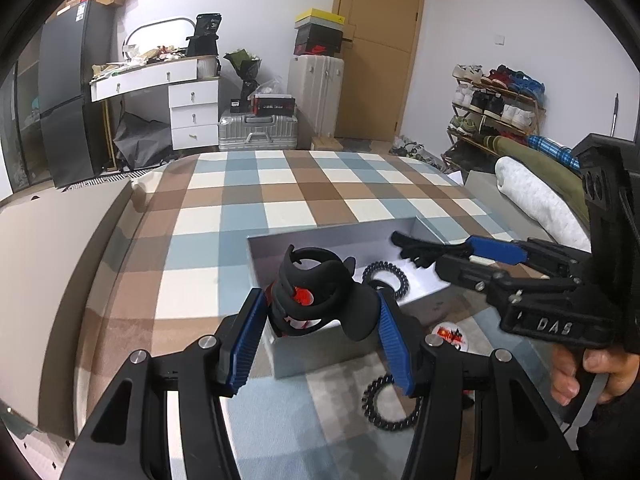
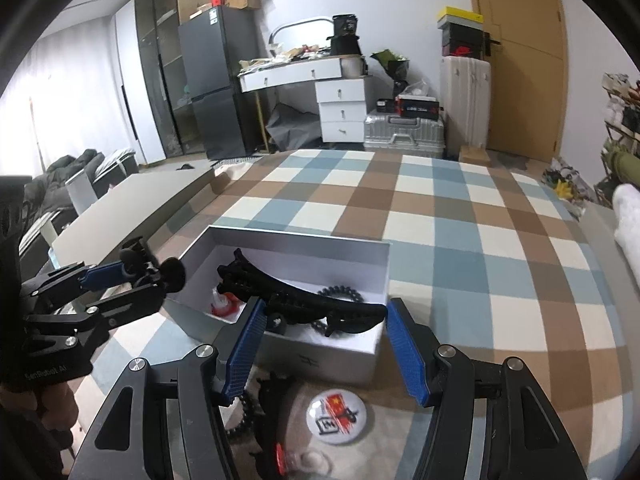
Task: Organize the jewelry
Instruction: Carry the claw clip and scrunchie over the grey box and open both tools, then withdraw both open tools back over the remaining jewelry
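Observation:
An open white box (image 1: 262, 254) (image 2: 340, 360) lies on the checked bedspread. My left gripper (image 1: 320, 316) is shut on a black rounded hair claw (image 1: 320, 292) and holds it over the box's near left corner; it also shows in the right wrist view (image 2: 156, 270). My right gripper (image 2: 324, 320) is shut on a long black hair claw (image 2: 300, 296) and holds it over the box; it also shows in the left wrist view (image 1: 416, 250). A black spiral hair tie (image 1: 386, 276) (image 2: 340, 294) and a red-and-white item (image 2: 224, 304) lie inside the box.
In front of the box lie a second black spiral hair tie (image 1: 390, 404), a round badge (image 2: 338, 414) (image 1: 450, 336), another black clip (image 2: 272, 404) and a small red-and-clear item (image 2: 296, 460). A grey bench (image 2: 132, 204) runs along the bed's left side.

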The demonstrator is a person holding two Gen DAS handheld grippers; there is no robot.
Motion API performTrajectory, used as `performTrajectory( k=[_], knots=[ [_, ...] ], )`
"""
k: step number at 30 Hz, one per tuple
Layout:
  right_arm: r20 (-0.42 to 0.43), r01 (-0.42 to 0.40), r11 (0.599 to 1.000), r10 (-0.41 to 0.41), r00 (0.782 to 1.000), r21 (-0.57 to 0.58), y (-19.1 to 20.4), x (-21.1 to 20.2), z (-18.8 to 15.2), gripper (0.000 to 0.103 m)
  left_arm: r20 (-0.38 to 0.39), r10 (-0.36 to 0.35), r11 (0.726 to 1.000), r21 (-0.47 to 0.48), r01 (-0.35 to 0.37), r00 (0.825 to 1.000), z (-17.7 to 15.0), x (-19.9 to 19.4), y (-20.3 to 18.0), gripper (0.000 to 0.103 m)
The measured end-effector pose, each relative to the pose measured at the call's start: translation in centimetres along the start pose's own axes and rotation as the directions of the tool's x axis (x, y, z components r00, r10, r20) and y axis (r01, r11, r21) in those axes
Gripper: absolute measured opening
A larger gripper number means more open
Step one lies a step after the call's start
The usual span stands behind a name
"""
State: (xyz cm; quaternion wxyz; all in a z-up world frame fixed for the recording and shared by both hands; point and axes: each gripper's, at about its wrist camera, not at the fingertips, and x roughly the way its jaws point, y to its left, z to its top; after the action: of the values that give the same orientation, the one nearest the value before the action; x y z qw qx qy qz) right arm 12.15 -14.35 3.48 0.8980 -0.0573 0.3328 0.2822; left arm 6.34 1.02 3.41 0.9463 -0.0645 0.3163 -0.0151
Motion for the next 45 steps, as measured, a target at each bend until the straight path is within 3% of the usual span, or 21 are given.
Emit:
performTrajectory(
  k=[13, 20, 35, 38, 41, 45],
  knots=[
    [-0.043, 0.048, 0.997, -0.051, 0.998, -0.064, 1.0, 2.8, 1.0, 0.061, -0.036, 0.039, 0.999, 0.016, -0.039, 0.999, 0.7, 3.0, -0.2, 0.05],
    [-0.045, 0.13, 0.976, -0.139, 0.989, -0.174, 2.4, 3.9, 0.9, 0.061, -0.039, 0.062, 0.997, 0.037, -0.061, 0.997, 0.8, 3.3, -0.6, 0.05],
    [-0.084, 0.051, 0.987, -0.064, 0.994, -0.15, 1.5, 4.0, 1.0, 0.062, -0.063, 0.035, 0.999, 0.011, -0.035, 0.997, 0.8, 3.8, -0.4, 0.05],
    [-0.068, 0.05, 0.988, -0.06, 0.996, -0.143, 1.3, 3.3, 1.1, 0.067, -0.062, 0.017, 1.0, -0.007, -0.017, 0.998, 0.9, 3.6, -0.2, 0.05],
    [-0.043, 0.063, 0.988, -0.07, 0.997, -0.143, 1.2, 2.2, 1.2, 0.086, -0.069, -0.002, 1.0, -0.021, 0.001, 0.998, 0.9, 3.2, -0.1, 0.053],
    [0.004, 0.061, 0.99, -0.061, 0.998, -0.125, 0.8, 0.2, 1.1, 0.099, -0.049, -0.019, 1.0, -0.021, 0.018, 0.999, 0.9, 2.0, -0.4, 0.08]
  ],
)
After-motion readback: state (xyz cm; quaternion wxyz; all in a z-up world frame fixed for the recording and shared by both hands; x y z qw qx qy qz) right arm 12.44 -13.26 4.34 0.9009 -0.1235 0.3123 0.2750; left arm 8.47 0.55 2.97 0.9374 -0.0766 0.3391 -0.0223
